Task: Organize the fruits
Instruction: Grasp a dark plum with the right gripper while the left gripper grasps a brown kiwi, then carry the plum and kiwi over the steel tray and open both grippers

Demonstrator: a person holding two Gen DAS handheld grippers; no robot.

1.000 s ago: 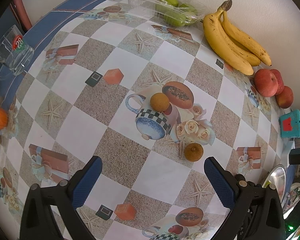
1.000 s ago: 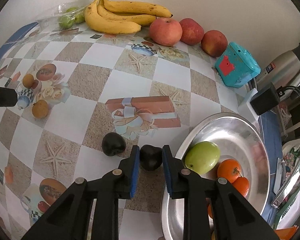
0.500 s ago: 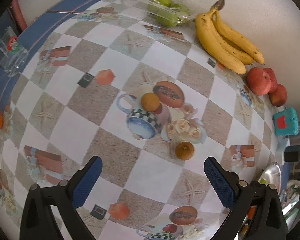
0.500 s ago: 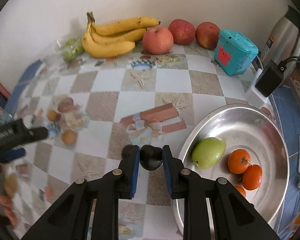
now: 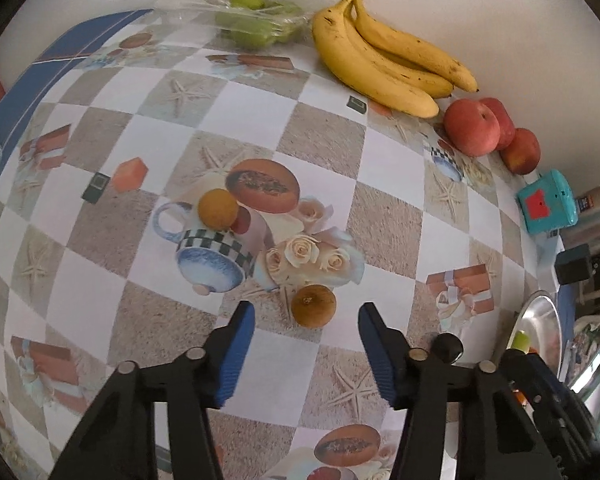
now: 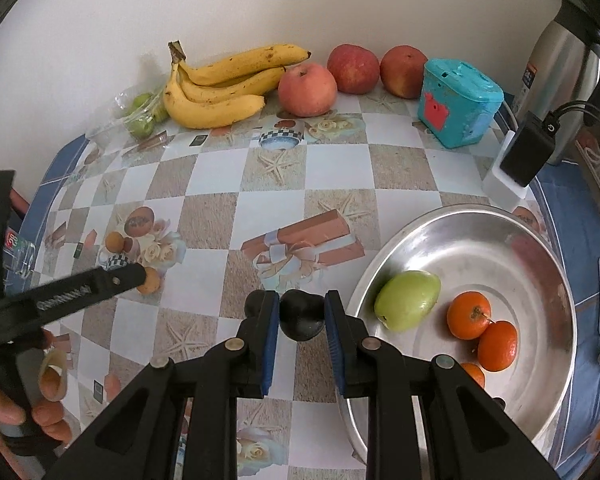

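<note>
My left gripper (image 5: 306, 311) points down at the table, and its blue pads are closing around a small brown round fruit (image 5: 314, 305) without touching it. A second, yellower small fruit (image 5: 217, 209) lies further back. My right gripper (image 6: 301, 301) is shut on a dark plum-like fruit (image 6: 302, 317) and holds it above the table, just left of the metal bowl (image 6: 540, 248). Another dark fruit (image 6: 253, 304) lies on the table, half hidden behind the right gripper's left finger. A green fruit (image 6: 407, 300) and several oranges (image 6: 469, 315) lie in the bowl.
Along the wall lie a bunch of bananas (image 6: 224, 84), three red apples (image 6: 307, 89) and a clear bag of green fruit (image 6: 142, 114). A turquoise box (image 6: 458, 104), a black plug (image 6: 528, 152) and a steel kettle (image 6: 560, 68) stand at the right. A hand (image 6: 4, 400) holds the left gripper.
The left jaws have narrowed from wide open and come down around the nearer brown fruit. The right gripper has risen with the dark fruit still held.
</note>
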